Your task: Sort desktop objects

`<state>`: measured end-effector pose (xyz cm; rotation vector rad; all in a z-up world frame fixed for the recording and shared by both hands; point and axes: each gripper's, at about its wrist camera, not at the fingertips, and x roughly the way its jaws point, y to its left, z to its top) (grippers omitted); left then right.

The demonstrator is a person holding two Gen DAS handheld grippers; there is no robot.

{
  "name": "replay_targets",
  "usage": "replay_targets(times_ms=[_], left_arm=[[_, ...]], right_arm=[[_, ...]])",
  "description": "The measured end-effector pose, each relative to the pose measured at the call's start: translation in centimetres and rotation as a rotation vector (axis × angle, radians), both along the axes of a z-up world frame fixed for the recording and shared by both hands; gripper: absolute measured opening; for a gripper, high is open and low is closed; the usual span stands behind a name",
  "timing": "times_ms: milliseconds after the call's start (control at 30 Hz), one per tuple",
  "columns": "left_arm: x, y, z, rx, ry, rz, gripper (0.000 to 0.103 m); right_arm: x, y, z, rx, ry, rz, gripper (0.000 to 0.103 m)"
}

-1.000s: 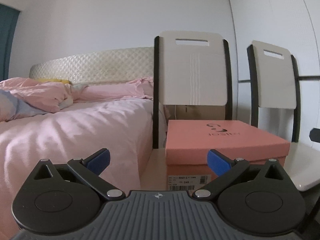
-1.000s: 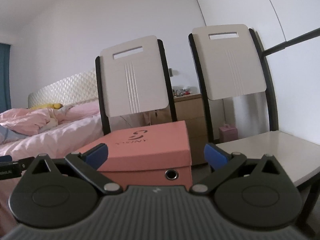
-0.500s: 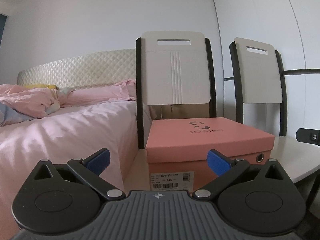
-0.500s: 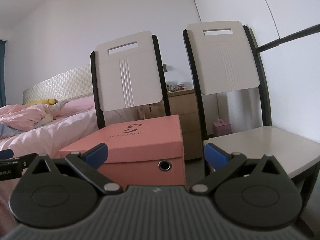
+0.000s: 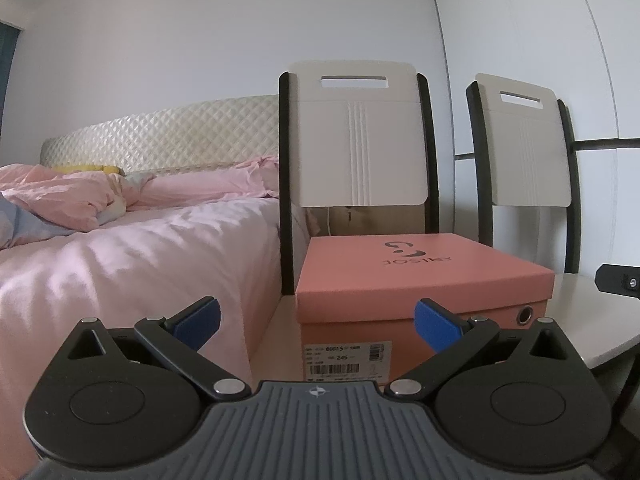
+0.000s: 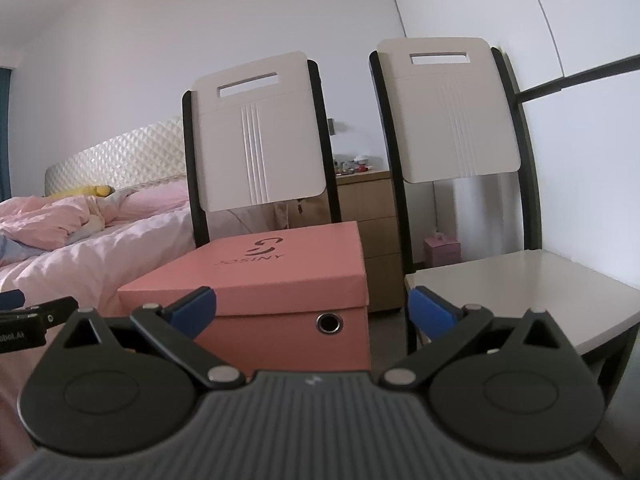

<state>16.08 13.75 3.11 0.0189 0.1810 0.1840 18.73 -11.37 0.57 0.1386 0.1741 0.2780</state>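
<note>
**Pink box on chair, both grippers spread wide**

Left wrist view: left gripper (image 5: 316,326) low in front, blue fingers (image 5: 198,322) spread far apart, nothing between them. Straight ahead, pink shoe box (image 5: 416,280) with lid on, dark logo on top, white barcode label on near end, small metal ring hole on right side. Sits on seat of left chair (image 5: 354,136), white back with black side bars standing upright behind box. Just beside box on left, bed (image 5: 132,248) with pink sheet and bunched pink blanket near quilted cream headboard (image 5: 160,136). Yellow thing (image 5: 86,169) by headboard, too small to tell what. On right, second chair (image 5: 524,140), same kind, pale seat bare where seen. At far right edge, black tip of right gripper (image 5: 618,278) poking in over that seat.

Right wrist view: right gripper (image 6: 312,312) low in front, blue fingers (image 6: 430,312) also spread far apart, holding nothing. Pink shoe box (image 6: 276,276) ahead and a bit left, ring hole facing camera. Left chair (image 6: 260,136) back behind box. Second chair (image 6: 448,108) on right, close to white wall, pale seat near right finger. Between chair backs, wooden drawers (image 6: 370,216) with small bits on top, too tiny to name. Little pink box (image 6: 442,249) on floor under second chair back. Bed (image 6: 100,240) on left. At far left edge, black part of left gripper (image 6: 28,316).
</note>
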Motion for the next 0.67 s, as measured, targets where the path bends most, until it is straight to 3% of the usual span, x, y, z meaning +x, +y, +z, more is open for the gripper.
replay_targets(times_ms=[667], left_arm=[[0.13, 0.39, 0.14, -0.028, 0.012, 0.014, 0.103]], right_arm=[[-0.61, -0.02, 0.64, -0.038, -0.011, 0.032, 0.103]])
